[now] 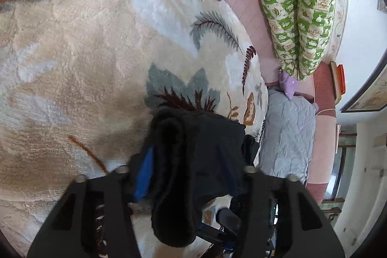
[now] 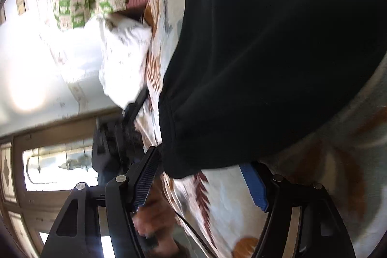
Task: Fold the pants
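Note:
The black pants (image 1: 198,151) are bunched and folded, lifted over a cream leaf-patterned blanket (image 1: 84,52). In the left wrist view my left gripper (image 1: 191,166) has its jaws wide, with a thick roll of the pants between them; its blue pad (image 1: 144,175) presses the cloth on the left side. In the right wrist view the pants (image 2: 266,52) fill the upper right. My right gripper (image 2: 205,175) has its jaws apart around the lower edge of the cloth, blue pads (image 2: 254,187) showing. The left gripper body (image 2: 116,137) shows beyond.
A green and cream patterned pillow (image 1: 297,9) lies on the pink bedsheet (image 1: 244,9) at the right. A grey quilted cushion (image 1: 285,134) sits below it. A white pillow (image 2: 123,59) lies at the blanket's edge. A wooden door with glass (image 2: 53,166) is behind.

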The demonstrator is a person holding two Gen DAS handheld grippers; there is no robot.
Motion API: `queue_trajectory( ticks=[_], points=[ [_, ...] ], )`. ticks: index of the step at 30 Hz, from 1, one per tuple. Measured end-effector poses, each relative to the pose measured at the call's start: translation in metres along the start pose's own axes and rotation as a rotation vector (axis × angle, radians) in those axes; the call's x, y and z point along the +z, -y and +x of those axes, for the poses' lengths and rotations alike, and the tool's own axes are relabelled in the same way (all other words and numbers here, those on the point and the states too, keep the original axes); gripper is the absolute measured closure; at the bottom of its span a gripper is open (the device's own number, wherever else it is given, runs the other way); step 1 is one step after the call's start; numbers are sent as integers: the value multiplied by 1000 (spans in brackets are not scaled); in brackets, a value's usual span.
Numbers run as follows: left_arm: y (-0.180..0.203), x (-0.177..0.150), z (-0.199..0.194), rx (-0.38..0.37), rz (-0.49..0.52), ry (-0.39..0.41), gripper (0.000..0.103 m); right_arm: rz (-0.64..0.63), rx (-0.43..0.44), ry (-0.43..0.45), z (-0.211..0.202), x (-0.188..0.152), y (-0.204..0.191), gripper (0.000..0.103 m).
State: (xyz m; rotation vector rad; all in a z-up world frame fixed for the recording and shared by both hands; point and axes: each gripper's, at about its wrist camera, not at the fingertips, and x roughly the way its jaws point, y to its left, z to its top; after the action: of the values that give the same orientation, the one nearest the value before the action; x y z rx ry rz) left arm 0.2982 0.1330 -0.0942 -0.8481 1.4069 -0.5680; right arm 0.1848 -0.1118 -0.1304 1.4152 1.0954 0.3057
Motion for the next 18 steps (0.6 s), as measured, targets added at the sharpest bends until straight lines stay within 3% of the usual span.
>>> queue_trajectory(
  ticks=[2,3,4,5,6,12,18],
  points=[
    [-6,-1,-3,-31,-46,1,82,28,-23,28,5,1,-1,33],
    [-7,-3,-5,-46,-63,11,83,40,-36,44,8,2,-3,38],
    [-7,-4,-7,-58,-72,24,84,41,-33,54,9,2,-5,67],
    [-4,-7,-10,-78,-82,33,84,33,-16,45,10,2,-7,85],
    [-2,-10,-11,-92,-87,34,84,16,12,26,10,2,-10,94],
    [42,-32,-17,-211,-83,66,84,5,102,25,-17,5,-18,94],
    [122,-47,2,-230,-3,62,84,16,278,23,-70,19,-29,90]
  ],
)
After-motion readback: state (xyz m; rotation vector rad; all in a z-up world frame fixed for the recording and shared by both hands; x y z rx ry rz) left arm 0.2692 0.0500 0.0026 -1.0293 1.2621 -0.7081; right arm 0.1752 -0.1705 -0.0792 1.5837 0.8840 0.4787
